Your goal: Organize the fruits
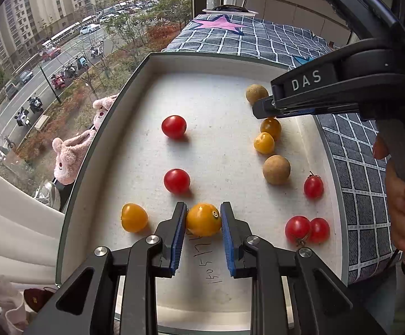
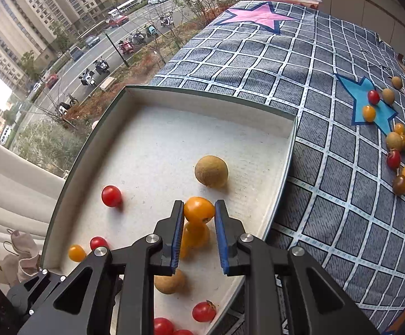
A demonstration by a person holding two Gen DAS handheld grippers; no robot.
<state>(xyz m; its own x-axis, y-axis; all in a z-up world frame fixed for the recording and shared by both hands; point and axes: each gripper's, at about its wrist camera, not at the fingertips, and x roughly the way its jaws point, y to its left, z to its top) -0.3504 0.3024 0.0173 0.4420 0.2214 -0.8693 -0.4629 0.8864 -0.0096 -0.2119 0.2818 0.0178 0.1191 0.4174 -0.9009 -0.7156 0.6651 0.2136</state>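
Left gripper (image 1: 204, 217) fingers clamp yellow tomato (image 1: 203, 219), stem-scar facing right; right gripper (image 2: 197, 212) fingers clamp orange tomato (image 2: 199, 210).

1. The tray (image 1: 157, 64) has a pale off-white floor and walls with a dark grey-green outer edge.
2. The left gripper (image 1: 203, 217) is black with blue pads; between them sits an orange-yellow tomato (image 1: 203, 219).
3. At ten o'clock from that tomato lie two glossy red tomatoes (image 1: 176, 180).
4. At two o'clock from it is a matt tan-brown longan (image 1: 276, 169).
5. The right gripper (image 2: 199, 213), also black with blue pads, holds another orange-yellow tomato (image 2: 199, 209).
6. The cloth (image 2: 328, 195) is grey-blue with a white grid, a pink star (image 2: 261, 15) and a bright blue star (image 2: 381, 111).
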